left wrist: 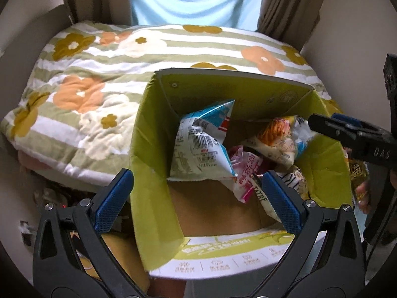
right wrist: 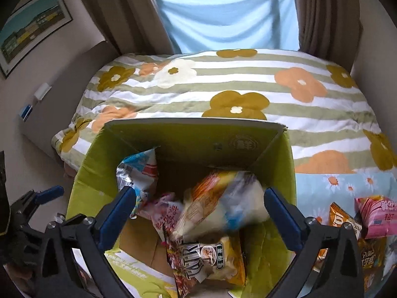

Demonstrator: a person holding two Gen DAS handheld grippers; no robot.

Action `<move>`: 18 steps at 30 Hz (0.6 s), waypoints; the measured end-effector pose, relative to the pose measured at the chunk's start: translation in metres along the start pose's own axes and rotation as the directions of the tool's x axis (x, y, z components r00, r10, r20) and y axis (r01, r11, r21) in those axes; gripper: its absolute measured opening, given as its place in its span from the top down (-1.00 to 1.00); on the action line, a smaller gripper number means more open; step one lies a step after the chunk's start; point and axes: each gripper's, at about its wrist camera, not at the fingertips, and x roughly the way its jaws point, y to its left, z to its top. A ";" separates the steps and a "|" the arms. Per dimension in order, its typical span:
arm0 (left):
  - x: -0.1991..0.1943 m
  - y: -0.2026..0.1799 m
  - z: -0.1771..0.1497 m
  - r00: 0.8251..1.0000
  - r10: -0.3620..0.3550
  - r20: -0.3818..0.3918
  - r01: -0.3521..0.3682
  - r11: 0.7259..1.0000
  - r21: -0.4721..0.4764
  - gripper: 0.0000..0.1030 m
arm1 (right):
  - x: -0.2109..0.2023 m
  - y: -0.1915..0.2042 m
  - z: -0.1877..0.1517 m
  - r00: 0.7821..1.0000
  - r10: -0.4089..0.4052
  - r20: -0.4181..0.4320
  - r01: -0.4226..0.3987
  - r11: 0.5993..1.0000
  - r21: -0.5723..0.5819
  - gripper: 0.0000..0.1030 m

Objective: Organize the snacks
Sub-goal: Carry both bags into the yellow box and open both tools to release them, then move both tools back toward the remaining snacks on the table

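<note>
Your green carton (right wrist: 273, 243), in the lower centre of both views against the flowered quilt (right wrist: 223, 84), already holds several packets: a blue-and-white bag (left wrist: 198, 149) at its left wall, a pink one (right wrist: 168, 213), a yellow "TATR" bag (right wrist: 213, 255), and a blurred packet (right wrist: 223, 198) on top. Your right gripper (right wrist: 198, 213) and left gripper (left wrist: 196, 198) both stand apart, empty. At the right view's lower right, more snacks (right wrist: 372, 216) wait on the bed, so you seem partway.

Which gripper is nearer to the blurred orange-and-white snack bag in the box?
Right. The right gripper hangs open directly over the orange-and-white snack bag, the bag lying between its fingers. The left gripper is open over the box's other side.
</note>
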 end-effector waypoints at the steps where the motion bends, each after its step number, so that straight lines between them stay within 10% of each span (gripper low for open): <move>1: -0.004 0.001 -0.003 1.000 -0.005 0.007 0.005 1.000 -0.005 -0.99 | -0.002 0.001 -0.003 1.000 0.004 -0.007 -0.004 1.000 -0.006 -0.99; 18: -0.042 -0.023 -0.008 0.993 -0.093 0.075 0.092 0.996 0.019 -0.99 | -0.068 -0.002 -0.026 0.998 -0.055 0.036 0.053 0.998 0.035 -1.00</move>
